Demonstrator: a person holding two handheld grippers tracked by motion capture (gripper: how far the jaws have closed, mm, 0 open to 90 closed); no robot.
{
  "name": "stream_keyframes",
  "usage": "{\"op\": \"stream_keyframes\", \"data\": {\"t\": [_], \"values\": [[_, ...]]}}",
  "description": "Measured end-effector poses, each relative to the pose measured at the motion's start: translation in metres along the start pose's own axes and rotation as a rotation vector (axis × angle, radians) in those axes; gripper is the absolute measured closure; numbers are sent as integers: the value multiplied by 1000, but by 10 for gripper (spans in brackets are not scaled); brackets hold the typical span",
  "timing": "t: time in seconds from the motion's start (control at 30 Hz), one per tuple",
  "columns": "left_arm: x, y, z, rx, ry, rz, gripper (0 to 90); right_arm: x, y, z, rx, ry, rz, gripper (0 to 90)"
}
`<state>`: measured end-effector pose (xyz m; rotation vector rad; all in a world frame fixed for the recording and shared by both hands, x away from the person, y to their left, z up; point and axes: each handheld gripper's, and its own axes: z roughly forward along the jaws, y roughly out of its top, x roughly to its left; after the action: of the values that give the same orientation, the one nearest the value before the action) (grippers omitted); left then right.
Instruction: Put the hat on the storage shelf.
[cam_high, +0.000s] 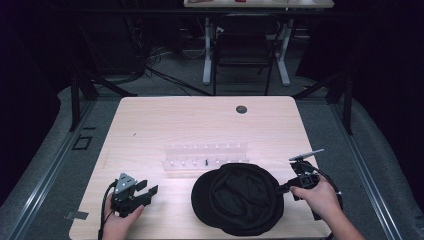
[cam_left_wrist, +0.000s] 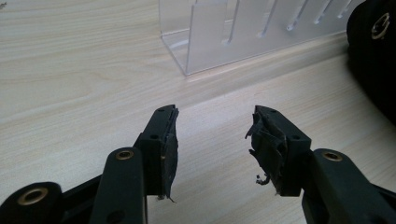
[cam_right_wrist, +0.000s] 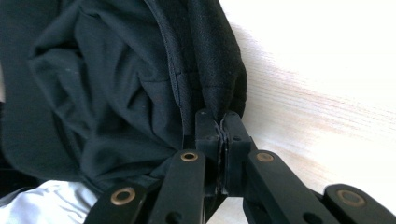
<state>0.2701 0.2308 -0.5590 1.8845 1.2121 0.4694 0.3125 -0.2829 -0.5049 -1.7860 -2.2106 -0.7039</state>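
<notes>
Two tongs at work: right tongs (cam_high: 286, 188) clamped on the rim of the black cap (cam_high: 240, 197), lower centre of the high view on the worktop (cam_high: 165, 120). Left tongs (cam_high: 145, 189), lower left, spread wide, empty. Likely mid-grasp; next, probably bringing the left over to the cap's opposite edge, clear of the acrylic rack (cam_high: 205, 159).

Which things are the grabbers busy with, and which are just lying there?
In use:
- black fabric cap, pinched at its edge by the right gripper
- left gripper, jaws open, waiting beside it

Lying about:
- clear plastic rack
- light wooden table
</notes>
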Motion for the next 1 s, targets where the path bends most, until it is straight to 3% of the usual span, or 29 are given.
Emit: {"op": "stream_keyframes", "data": {"t": [0.03,0.07,0.1,0.13,0.23,0.27,0.3,0.33,0.43,0.63,1.0], "values": [[0,0,0,2,-1,2,503,2,-1,0,-27,4,24,880],[0,0,0,0,0,2,503,2,-1,0,-27,4,24,880],[0,0,0,1,-1,1,503,1,0,-5,2,19,-5,881],[0,0,0,2,-1,1,504,3,-1,-8,-24,37,16,882],[0,0,0,1,-1,0,504,6,-2,-14,-36,61,17,883],[0,0,0,-1,0,-1,503,6,-1,-18,-6,72,-9,883],[0,0,0,0,0,1,503,8,-2,-17,-52,84,18,883],[0,0,0,0,0,1,503,9,-2,-20,-35,95,4,884],[0,0,0,4,-1,2,503,15,-1,-28,-47,154,14,885],[0,0,0,0,0,0,504,24,1,-40,-57,224,5,885],[1,0,0,3,0,-3,504,35,8,-51,-56,273,21,886]]}}
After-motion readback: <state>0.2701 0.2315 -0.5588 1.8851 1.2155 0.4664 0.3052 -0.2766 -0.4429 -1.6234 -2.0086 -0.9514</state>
